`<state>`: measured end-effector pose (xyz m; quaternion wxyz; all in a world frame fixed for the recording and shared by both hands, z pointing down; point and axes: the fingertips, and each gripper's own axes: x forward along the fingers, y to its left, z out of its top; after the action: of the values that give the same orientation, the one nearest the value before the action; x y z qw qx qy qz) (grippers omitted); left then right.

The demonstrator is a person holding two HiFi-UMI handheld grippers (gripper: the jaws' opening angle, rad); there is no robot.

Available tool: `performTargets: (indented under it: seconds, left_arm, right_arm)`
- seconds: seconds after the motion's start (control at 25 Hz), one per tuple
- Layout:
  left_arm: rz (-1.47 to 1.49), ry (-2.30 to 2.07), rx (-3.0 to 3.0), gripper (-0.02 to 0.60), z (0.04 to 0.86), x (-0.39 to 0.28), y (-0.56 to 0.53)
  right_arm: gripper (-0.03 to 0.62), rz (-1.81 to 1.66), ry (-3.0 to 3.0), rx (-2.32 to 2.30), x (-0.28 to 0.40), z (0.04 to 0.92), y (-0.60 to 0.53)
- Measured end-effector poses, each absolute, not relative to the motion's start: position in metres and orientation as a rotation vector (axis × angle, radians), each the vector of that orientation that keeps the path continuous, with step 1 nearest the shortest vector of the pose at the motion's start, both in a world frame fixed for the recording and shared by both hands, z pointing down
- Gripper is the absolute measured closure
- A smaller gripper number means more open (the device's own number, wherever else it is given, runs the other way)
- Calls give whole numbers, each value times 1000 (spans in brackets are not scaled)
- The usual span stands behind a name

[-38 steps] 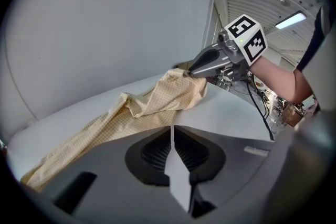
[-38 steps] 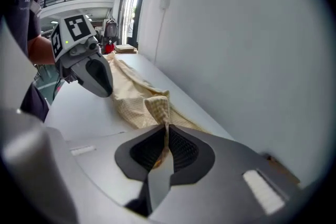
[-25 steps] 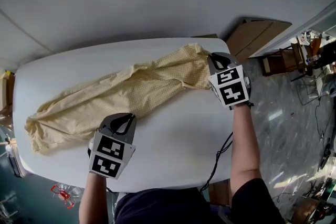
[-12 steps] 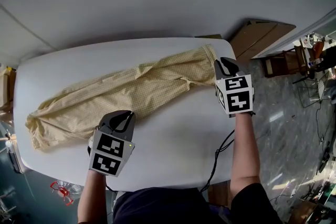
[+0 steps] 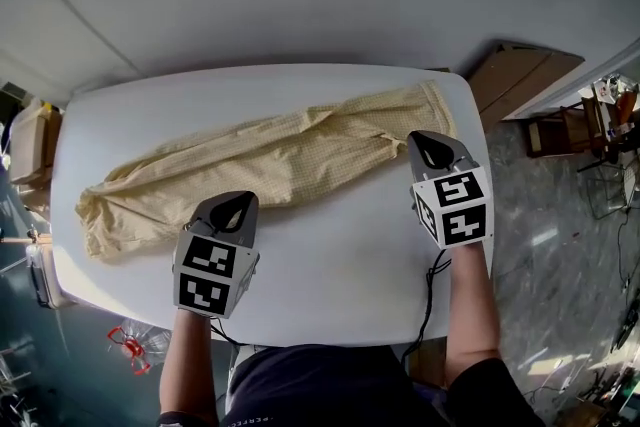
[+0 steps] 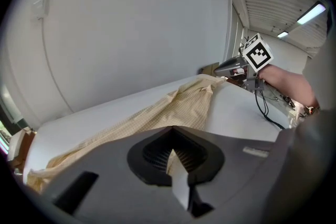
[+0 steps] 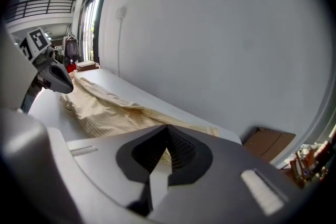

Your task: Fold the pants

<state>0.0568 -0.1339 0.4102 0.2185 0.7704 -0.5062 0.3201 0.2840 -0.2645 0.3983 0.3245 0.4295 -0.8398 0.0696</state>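
Pants (image 5: 290, 160) pinched; left gripper (image 5: 238, 201), right gripper (image 5: 428, 138) angled down.

The left forearm (image 5: 188, 370) and right forearm (image 5: 470, 300) reach forward, well apart. Each hand holds its gripper tilted nose-down. The left gripper (image 5: 232, 207) has just closed its jaws, tips meeting. The right gripper (image 5: 432, 147) has just closed likewise.

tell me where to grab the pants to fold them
I'd pinch the near long edge of the pants close to each end, coming in from the person's side of the table; they lie flat, stretched lengthwise, so that edge is free.
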Motion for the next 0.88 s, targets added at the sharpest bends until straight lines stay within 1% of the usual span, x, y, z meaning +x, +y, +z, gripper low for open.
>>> performTargets:
  seconds: [0.16, 0.28, 0.6, 0.88]
  left_arm:
    - [849, -1460, 2087, 586, 410, 21, -110]
    - [803, -1499, 2043, 586, 412, -17, -94]
    - [687, -1554, 1998, 584, 401, -129, -55]
    - [689, -1638, 1901, 584, 402, -252, -11]
  right_arm:
    - [594, 205, -2263, 1067, 244, 389, -240]
    - [594, 208, -2319, 1005, 198, 378, -218]
    - [592, 185, -2416, 841, 53, 351, -166]
    - [592, 168, -2513, 590, -89, 343, -111]
